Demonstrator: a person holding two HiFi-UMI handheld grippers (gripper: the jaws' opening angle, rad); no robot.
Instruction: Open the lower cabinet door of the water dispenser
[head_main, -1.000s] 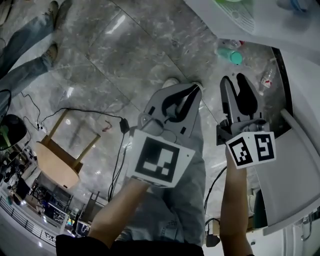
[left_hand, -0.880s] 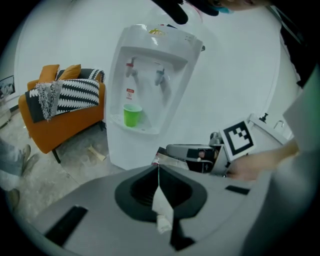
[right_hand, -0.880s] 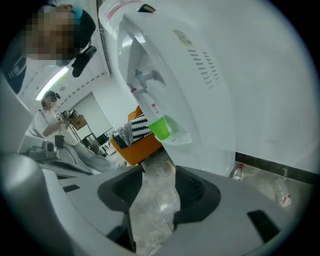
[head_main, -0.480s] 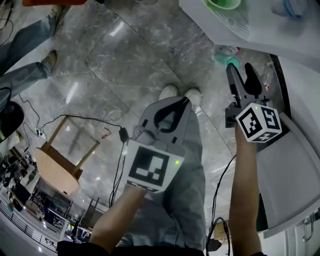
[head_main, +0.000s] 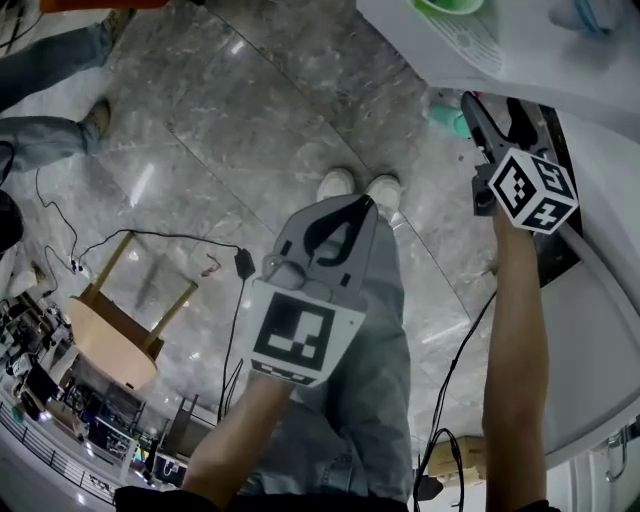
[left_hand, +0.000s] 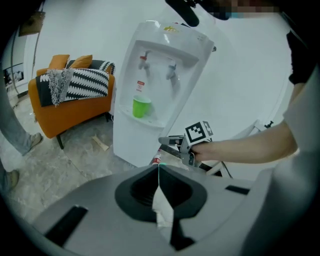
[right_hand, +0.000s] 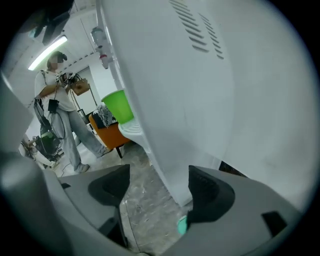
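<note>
Here, at the far left of the head view, a wooden stool (head_main: 110, 325) stands on the grey marble floor (head_main: 250, 110), with a black cable (head_main: 180, 233) trailing just beside it. Toward the middle, the left gripper (head_main: 367, 201) is held over the person's legs, its jaws closed with the tips meeting, well apart from the dispenser. Further right, the right gripper (head_main: 492, 105) reaches down beside the white water dispenser (head_main: 520, 60). Its jaws are opening, and in the right gripper view they straddle the dispenser's lower front corner (right_hand: 172, 185) without the pads pressing on it. A teal object (right_hand: 182, 226) lies on the floor just under the right-hand jaw. In the left gripper view a green cup (left_hand: 141, 106) sits on the drip tray, and the lower cabinet door (left_hand: 132, 142) is the front panel below it, lying flush with the body.
</note>
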